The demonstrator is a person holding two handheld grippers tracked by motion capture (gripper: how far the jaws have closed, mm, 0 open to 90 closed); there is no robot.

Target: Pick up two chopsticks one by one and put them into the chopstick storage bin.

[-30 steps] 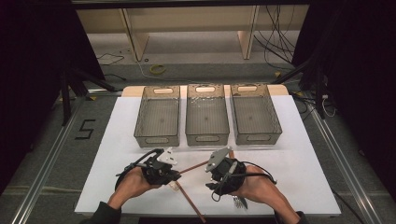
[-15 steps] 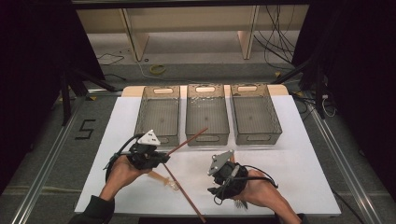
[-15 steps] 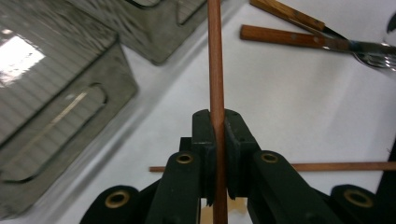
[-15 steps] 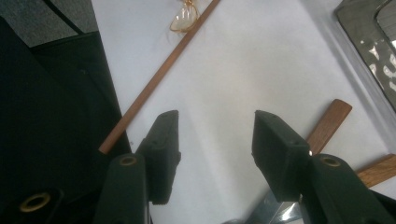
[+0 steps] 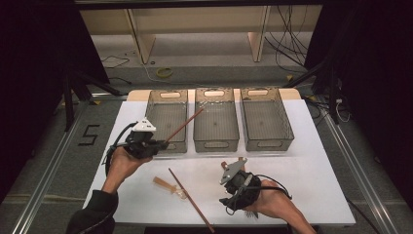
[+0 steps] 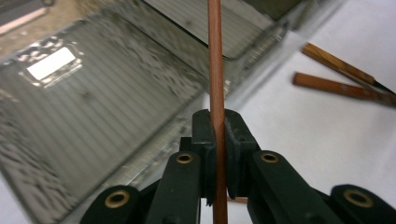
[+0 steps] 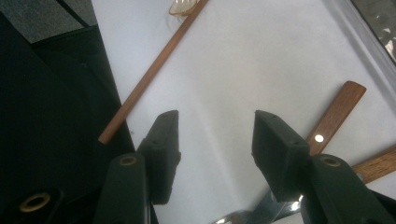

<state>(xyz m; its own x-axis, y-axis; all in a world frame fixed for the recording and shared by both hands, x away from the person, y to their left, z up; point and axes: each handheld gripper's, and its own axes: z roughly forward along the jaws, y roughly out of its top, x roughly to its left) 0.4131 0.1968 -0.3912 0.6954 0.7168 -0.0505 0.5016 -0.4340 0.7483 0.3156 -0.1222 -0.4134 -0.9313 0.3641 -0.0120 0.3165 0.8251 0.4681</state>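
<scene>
My left gripper (image 5: pixel 163 143) is shut on a brown chopstick (image 5: pixel 185 126), held above the table. The stick slants up to the right over the near right corner of the left bin (image 5: pixel 165 122). In the left gripper view the jaws (image 6: pixel 217 126) clamp the chopstick (image 6: pixel 215 70) upright, with the bin (image 6: pixel 93 116) behind. My right gripper (image 5: pixel 229 197) rests low near the table's front, jaws open with nothing between them (image 7: pixel 215 135). A second chopstick (image 5: pixel 190 200) (image 7: pixel 149 77) lies on the white table beside a small pale spoon (image 5: pixel 168 186).
Three clear grey bins stand in a row at the back: left, middle (image 5: pixel 215 122) and right (image 5: pixel 265 122). Wooden-handled cutlery (image 7: pixel 334 116) (image 6: pixel 341 79) and a metal spoon bowl (image 7: pixel 238 217) lie under the right gripper. Dark floor surrounds the table (image 5: pixel 311 161).
My left gripper has moved left and away from the front edge, rising with the chopstick toward the left bin. The right gripper has stayed in place.
</scene>
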